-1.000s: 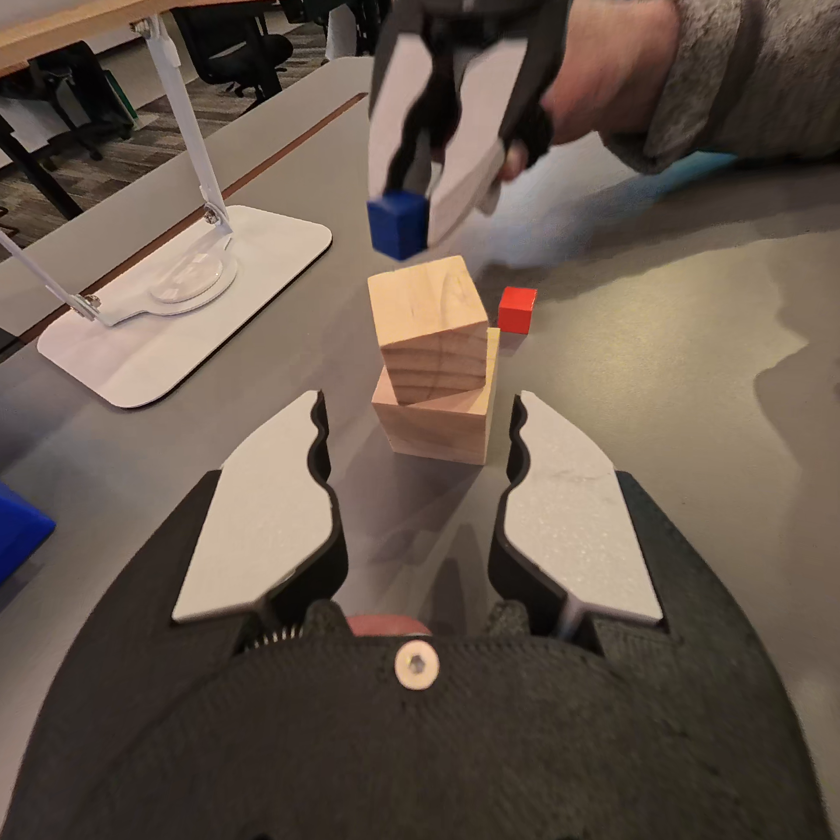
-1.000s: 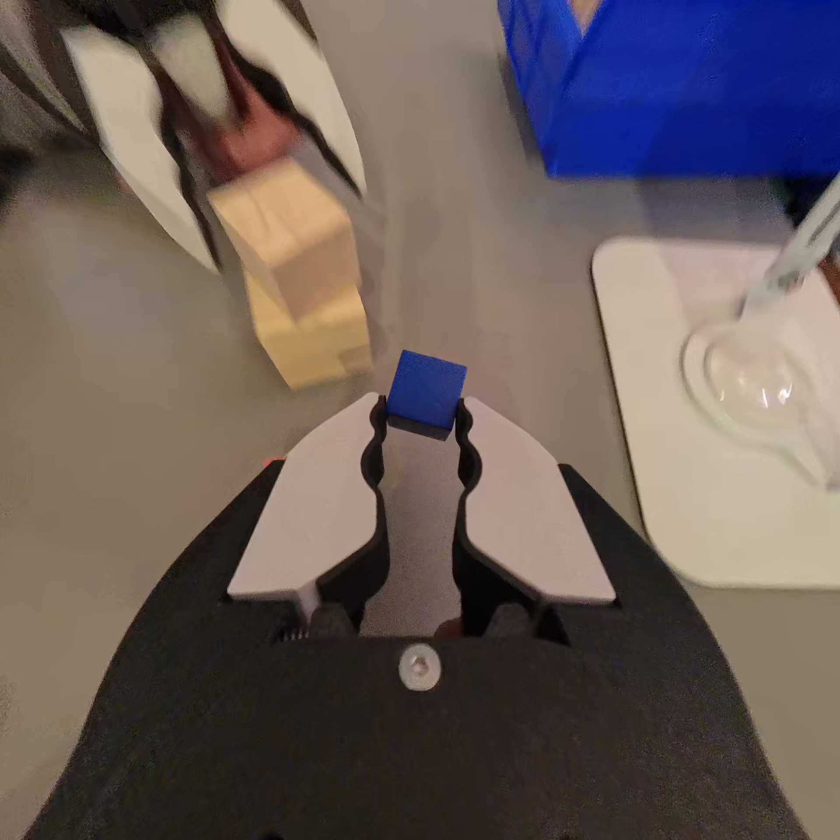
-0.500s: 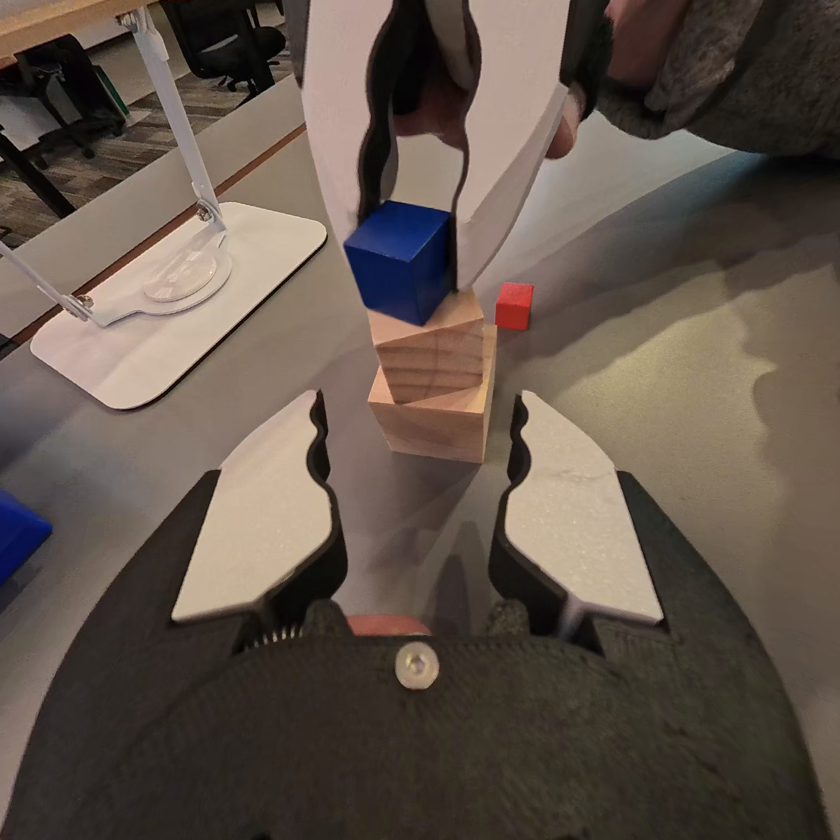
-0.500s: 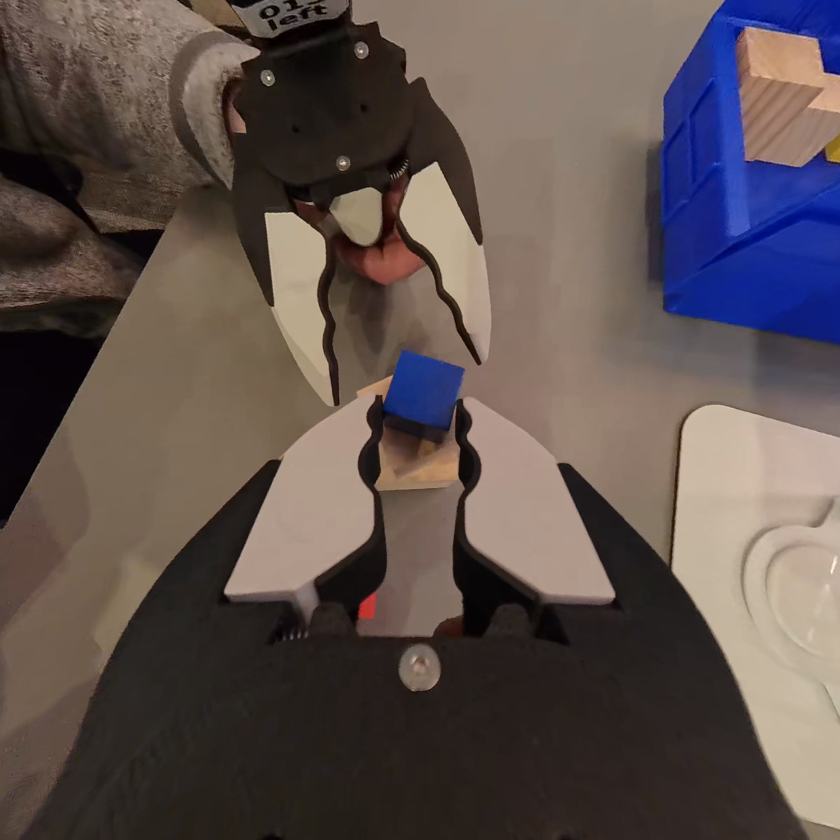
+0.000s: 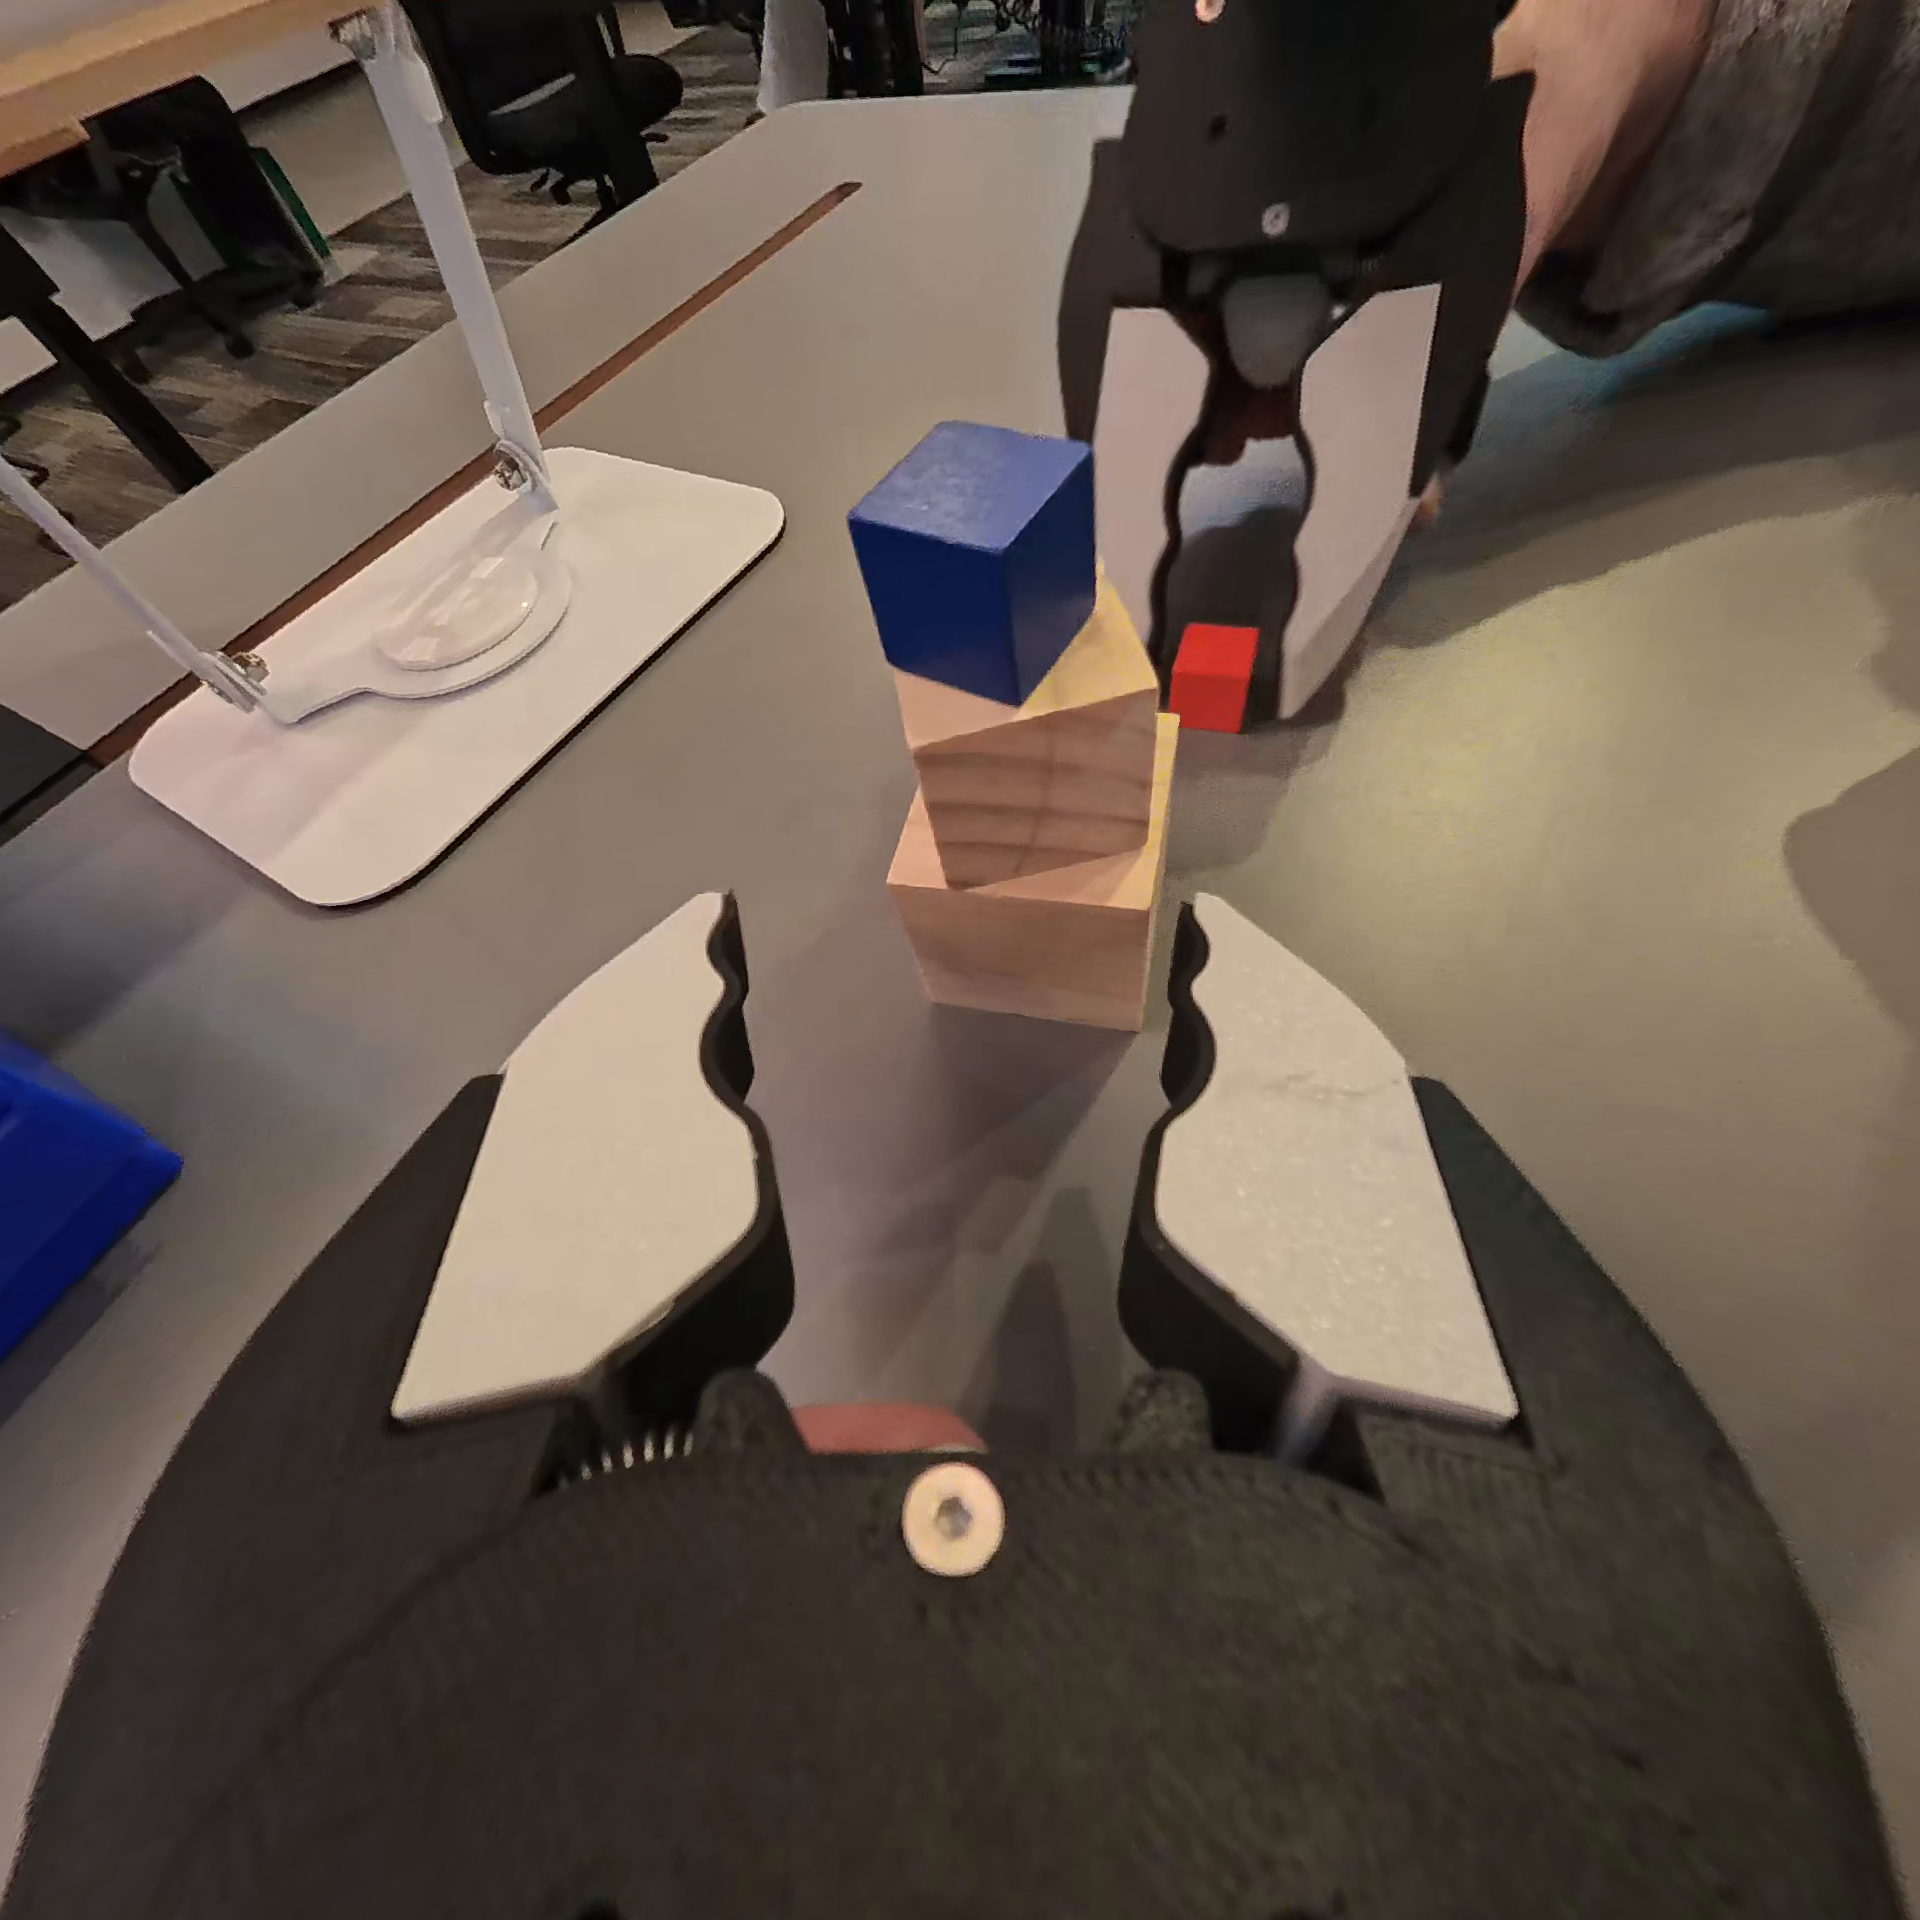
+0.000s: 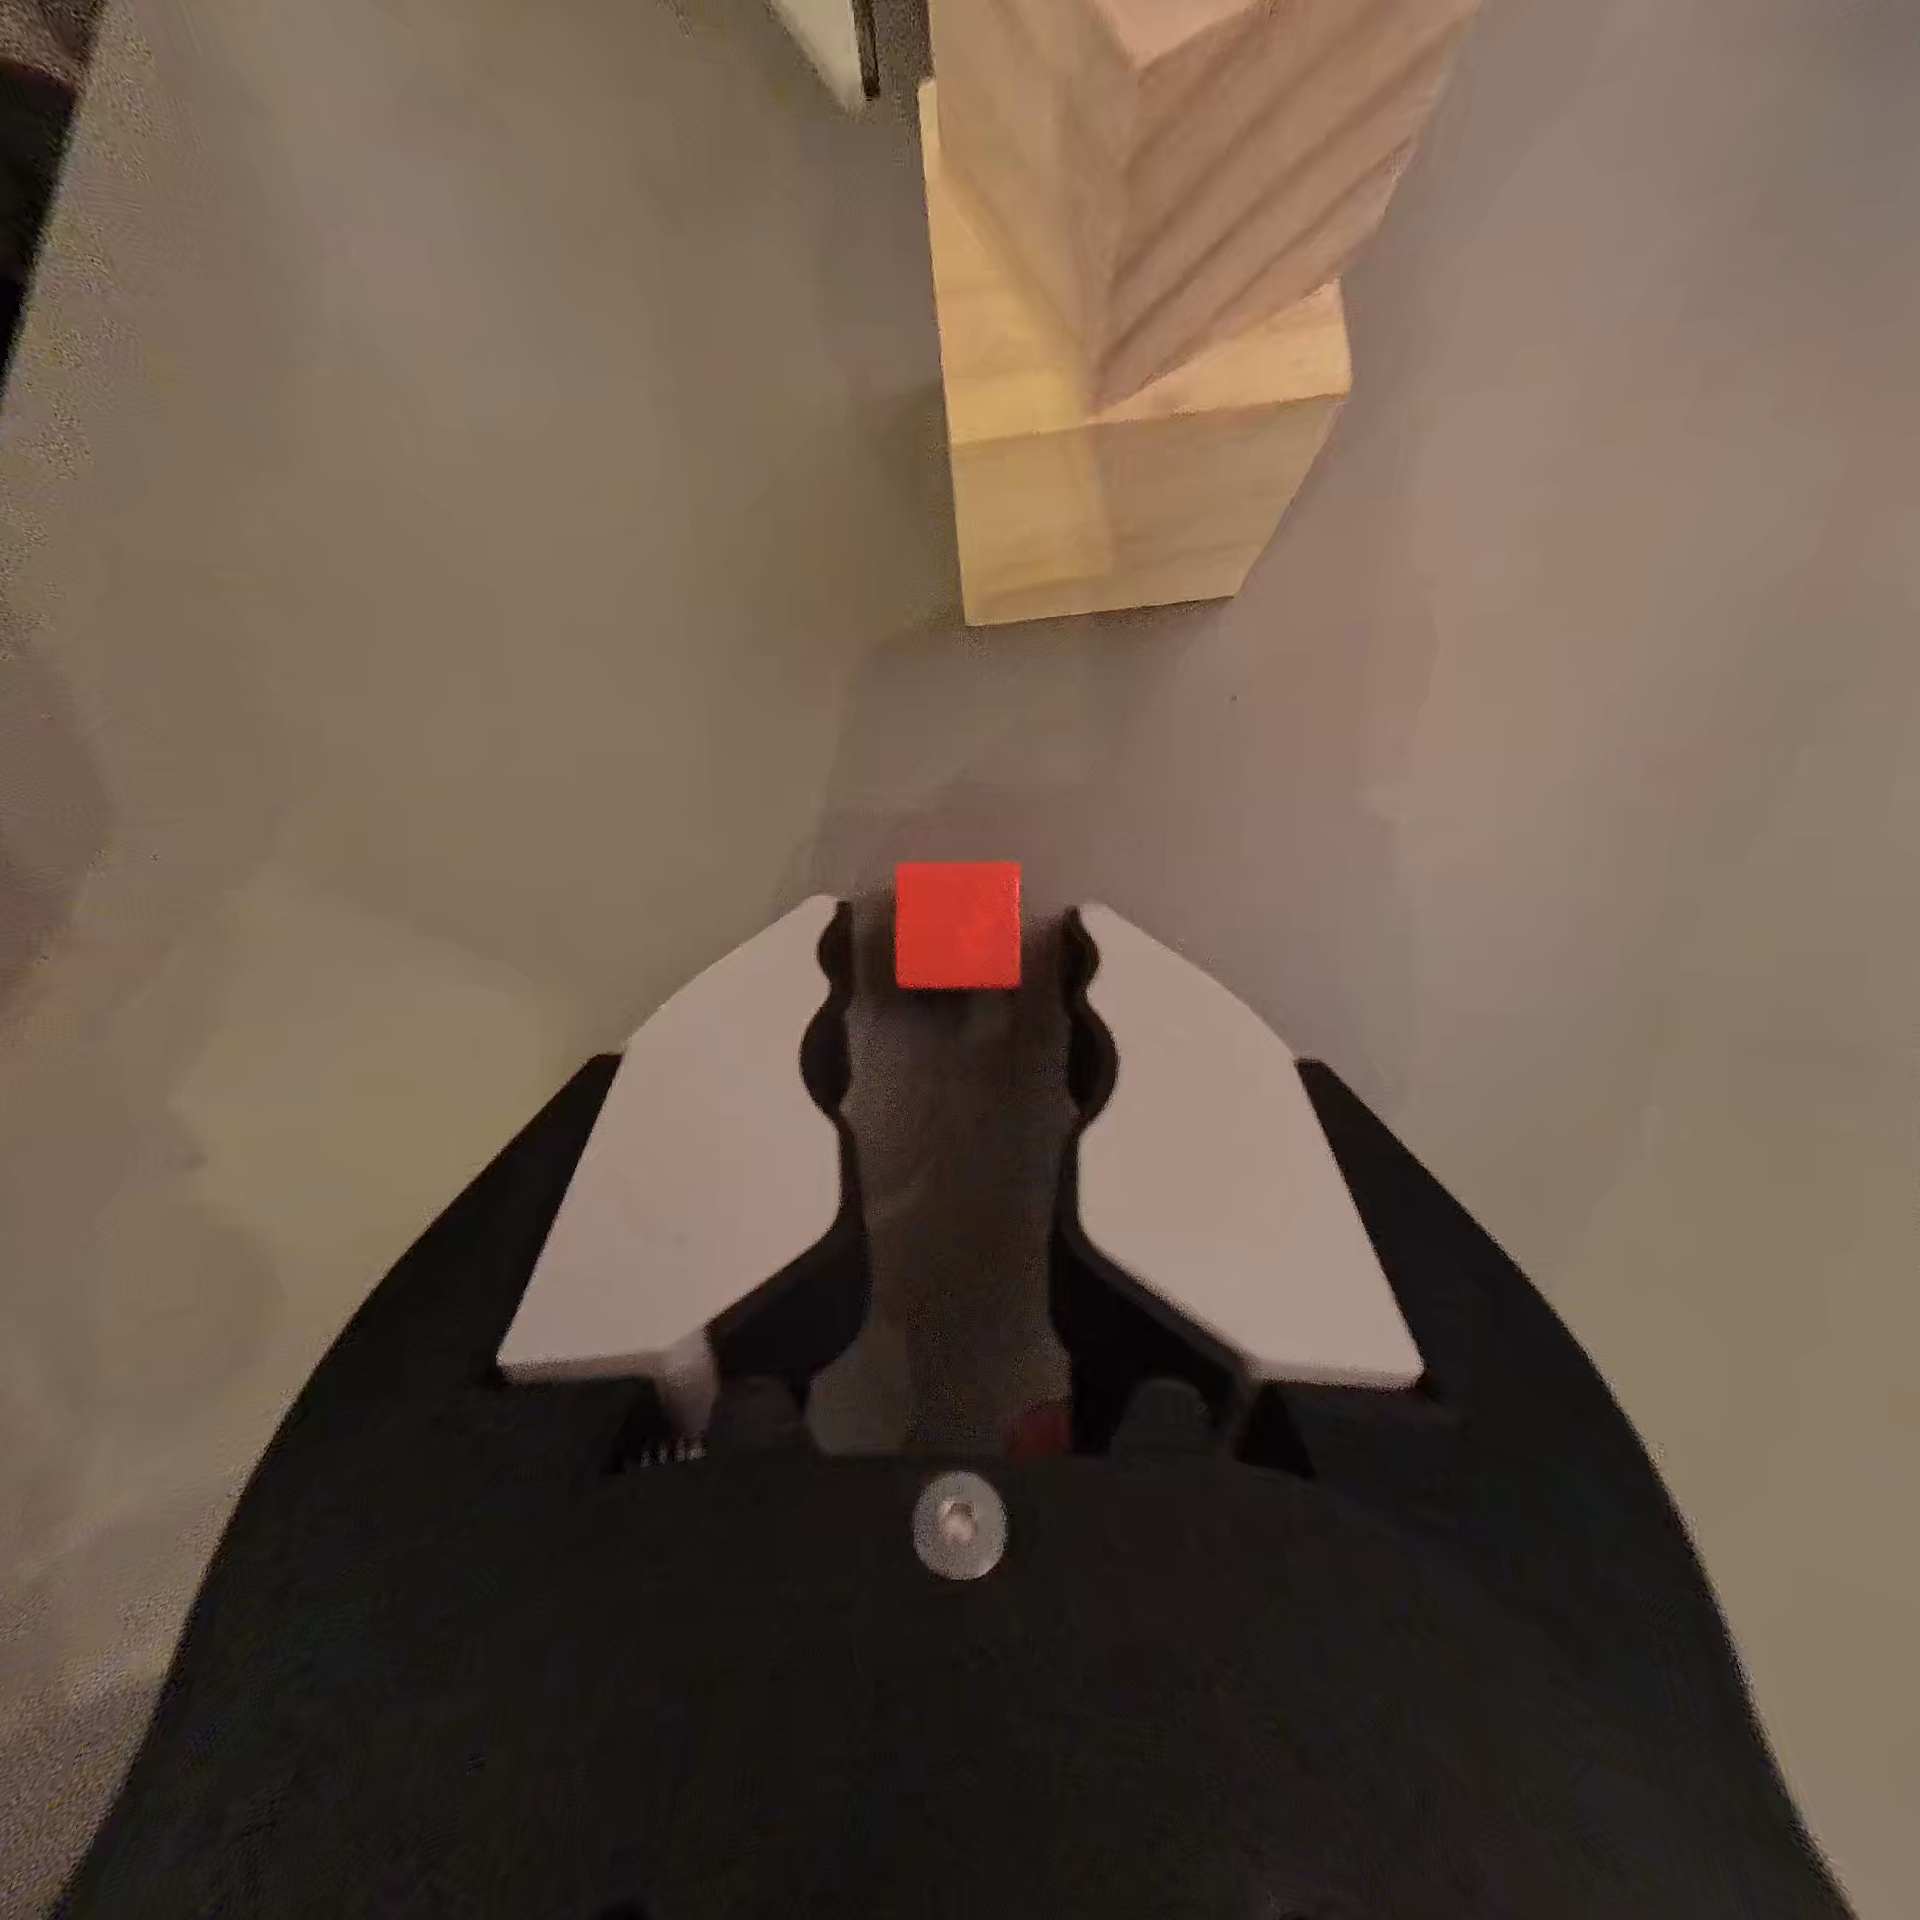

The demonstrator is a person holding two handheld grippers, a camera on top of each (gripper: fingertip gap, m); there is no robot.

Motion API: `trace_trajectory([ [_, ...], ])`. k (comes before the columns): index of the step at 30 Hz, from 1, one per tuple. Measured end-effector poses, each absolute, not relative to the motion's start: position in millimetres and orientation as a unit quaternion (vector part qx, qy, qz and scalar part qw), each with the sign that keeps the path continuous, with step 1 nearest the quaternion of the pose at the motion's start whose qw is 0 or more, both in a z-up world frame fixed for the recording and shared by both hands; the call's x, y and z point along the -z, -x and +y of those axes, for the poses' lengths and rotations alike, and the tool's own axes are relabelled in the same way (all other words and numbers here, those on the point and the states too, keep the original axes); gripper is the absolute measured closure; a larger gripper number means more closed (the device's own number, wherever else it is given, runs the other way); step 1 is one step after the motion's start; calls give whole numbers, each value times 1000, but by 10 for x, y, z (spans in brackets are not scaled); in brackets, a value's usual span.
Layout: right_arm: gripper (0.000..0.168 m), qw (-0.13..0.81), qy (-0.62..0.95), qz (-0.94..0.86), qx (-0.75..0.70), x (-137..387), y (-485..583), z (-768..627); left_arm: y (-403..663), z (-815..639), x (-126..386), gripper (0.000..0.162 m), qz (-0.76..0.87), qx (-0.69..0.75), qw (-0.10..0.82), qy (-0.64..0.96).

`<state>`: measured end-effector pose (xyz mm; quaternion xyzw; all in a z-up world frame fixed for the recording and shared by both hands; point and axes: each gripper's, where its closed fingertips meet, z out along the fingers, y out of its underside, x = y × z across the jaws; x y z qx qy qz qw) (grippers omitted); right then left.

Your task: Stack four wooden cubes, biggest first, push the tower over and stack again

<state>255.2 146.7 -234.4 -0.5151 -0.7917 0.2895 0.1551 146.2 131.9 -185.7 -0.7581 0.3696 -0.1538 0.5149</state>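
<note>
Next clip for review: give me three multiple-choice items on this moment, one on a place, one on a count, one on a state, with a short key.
1. Where is the red cube?
A. on top of the blue cube
B. on the table, between the right claw's fingers
C. in the blue bin

2. How many cubes are in the tower?
A. two
B. three
C. four

3. What state is the left claw in?
A. open and empty
B. shut on the blue cube
C. shut on the red cube

Key:
1 B, the right claw brackets it on the table.
2 B, the blue cube tops two wooden cubes.
3 A, its fingers are spread with nothing between them.
</note>
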Motion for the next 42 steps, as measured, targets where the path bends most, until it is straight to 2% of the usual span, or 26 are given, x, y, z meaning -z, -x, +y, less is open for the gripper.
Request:
trace_trajectory([
  [1, 146, 160, 510, -790, -300, 2332, -2520, 1437, -1456, 1319, 1860, 85, 371, 150, 516, 758],
  [4, 146, 184, 506, -786, -304, 2180, -2447, 1493, -1378, 1329, 1891, 85, 377, 128, 514, 760],
  [9, 146, 254, 480, -756, -364, 1368, -2193, 1527, -1192, 1389, 1817, 86, 348, 130, 535, 759],
  [13, 146, 270, 452, -767, -368, 1035, -1892, 1410, -1204, 1383, 1831, 86, 356, 125, 533, 758],
  [21, 146, 240, 464, -785, -334, 1174, -1604, 1336, -1220, 1369, 1836, 86, 362, 128, 531, 755],
  [33, 134, 277, 469, -770, -332, 1010, -1683, 1443, -1229, 1366, 1845, 87, 365, 127, 529, 755],
  [35, 140, 290, 469, -766, -332, 974, -1760, 1470, -1213, 1370, 1837, 91, 364, 122, 534, 753],
  [37, 152, 299, 477, -756, -336, 973, -1858, 1522, -1190, 1367, 1816, 103, 365, 118, 542, 748],
  [39, 168, 309, 489, -738, -346, 990, -1955, 1593, -1157, 1355, 1777, 127, 363, 120, 553, 740],
  [40, 168, 310, 501, -731, -344, 1034, -2009, 1644, -1121, 1354, 1769, 137, 362, 115, 557, 739],
  [41, 168, 312, 515, -725, -335, 1097, -2065, 1706, -1081, 1346, 1777, 156, 364, 111, 556, 739],
  [42, 168, 318, 526, -718, -326, 1152, -2116, 1765, -1022, 1354, 1782, 162, 363, 98, 558, 740],
])
